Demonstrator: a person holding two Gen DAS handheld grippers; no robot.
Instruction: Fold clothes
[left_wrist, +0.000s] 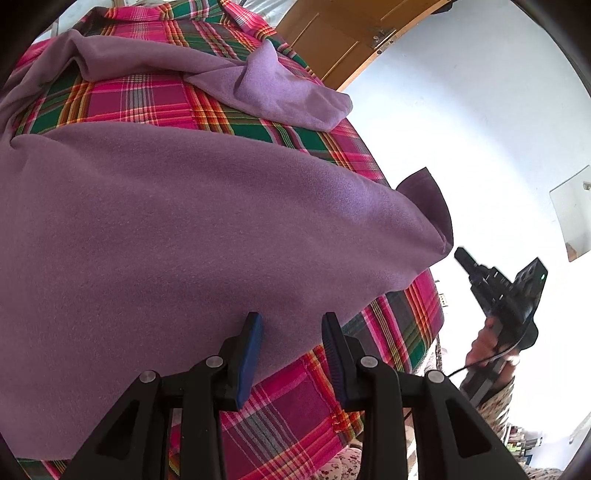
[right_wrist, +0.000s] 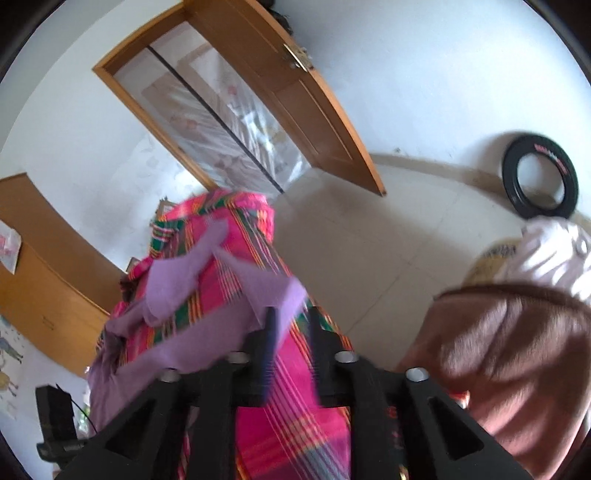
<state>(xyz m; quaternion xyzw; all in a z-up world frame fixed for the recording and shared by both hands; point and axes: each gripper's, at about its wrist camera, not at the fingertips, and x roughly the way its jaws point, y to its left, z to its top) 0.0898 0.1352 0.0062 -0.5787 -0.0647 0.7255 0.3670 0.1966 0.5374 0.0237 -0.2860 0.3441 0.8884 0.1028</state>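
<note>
A purple garment (left_wrist: 192, 229) lies spread over a table covered with a pink and green plaid cloth (left_wrist: 140, 99). One sleeve (left_wrist: 280, 92) lies crumpled toward the far side. My left gripper (left_wrist: 291, 321) is open at the garment's near hem, its blue-padded fingertips resting against the fabric without pinching it. A corner of the garment (left_wrist: 428, 206) stands up at the table's right edge. My right gripper (right_wrist: 291, 317) is open and blurred above the plaid cloth (right_wrist: 258, 258), just beside the garment (right_wrist: 184, 288). The left wrist view shows it raised off the table's right side.
A hand (left_wrist: 484, 347) holds the right gripper beyond the table edge. An open wooden door (right_wrist: 306, 99) and a tiled floor (right_wrist: 388, 236) lie beyond the table. A black tyre (right_wrist: 539, 177) leans on the wall. A brown fuzzy fabric (right_wrist: 517, 350) lies at the right.
</note>
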